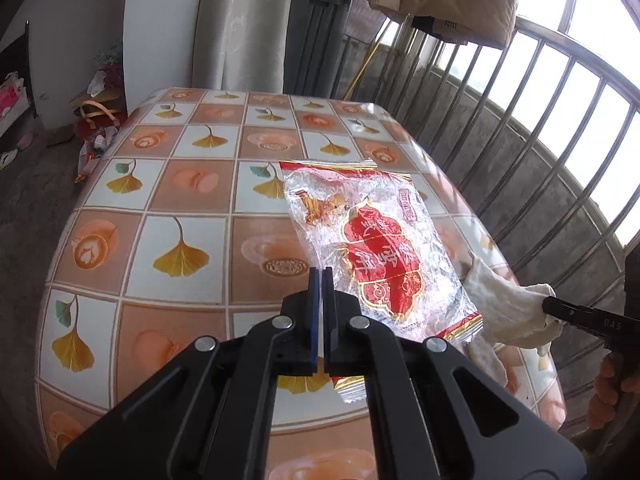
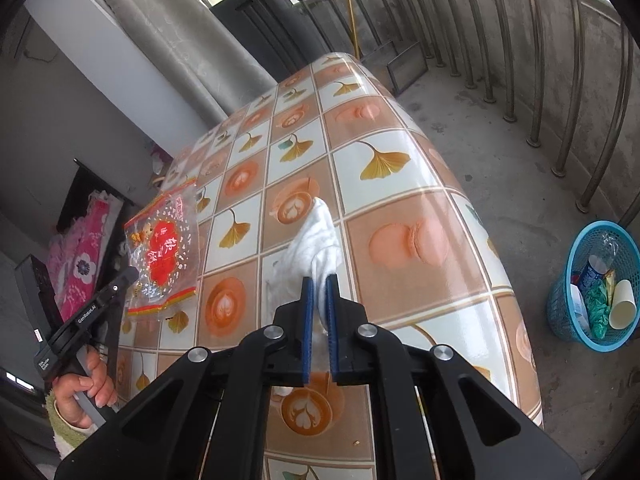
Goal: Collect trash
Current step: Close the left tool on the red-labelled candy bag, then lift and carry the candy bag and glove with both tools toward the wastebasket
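My table [image 2: 392, 208] wears a glossy oilcloth of orange and white squares printed with ginkgo leaves, macarons and latte cups. Beside the table, on the concrete floor [image 2: 496, 184], stands a blue basket [image 2: 560, 312] holding cups and wrappers.

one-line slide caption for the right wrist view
Right gripper shut on white tissue above the table; blue basket waits.

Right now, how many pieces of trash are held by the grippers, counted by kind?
Plastic wrapper: 1, in the left gripper
White tissue: 1, in the right gripper
Total: 2
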{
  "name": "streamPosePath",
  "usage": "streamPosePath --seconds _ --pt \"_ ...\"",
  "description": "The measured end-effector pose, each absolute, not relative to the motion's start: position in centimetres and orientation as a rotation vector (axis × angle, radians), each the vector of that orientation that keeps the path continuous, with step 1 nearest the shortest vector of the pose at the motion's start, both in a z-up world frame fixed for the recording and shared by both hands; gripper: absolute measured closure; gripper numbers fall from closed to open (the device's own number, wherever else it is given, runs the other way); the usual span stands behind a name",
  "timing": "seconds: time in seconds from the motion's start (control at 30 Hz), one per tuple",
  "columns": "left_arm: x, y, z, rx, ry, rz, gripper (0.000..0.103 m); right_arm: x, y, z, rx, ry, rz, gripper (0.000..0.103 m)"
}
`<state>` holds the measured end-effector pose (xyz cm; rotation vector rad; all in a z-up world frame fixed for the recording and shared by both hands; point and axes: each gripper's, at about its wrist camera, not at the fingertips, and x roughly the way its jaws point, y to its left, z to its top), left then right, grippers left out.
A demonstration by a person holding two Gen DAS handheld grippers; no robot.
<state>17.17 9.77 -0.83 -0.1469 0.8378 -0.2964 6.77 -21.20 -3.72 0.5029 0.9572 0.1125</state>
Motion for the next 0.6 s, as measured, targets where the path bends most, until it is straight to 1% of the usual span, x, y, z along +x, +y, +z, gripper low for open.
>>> streamPosePath --seconds 0.2,0.6 --pt "17.5 10.1 0.4 -0.164 0.809 -0.305 0.103 7.2 -21.2 -3.1 0.508 0.949 0.120 0.096" --pt "18.0 9.5 -0.8 -0.179 0.839 -0.319 0.103 7.6 -22.0 -4.2 0.543 0.974 0.105 0.096"
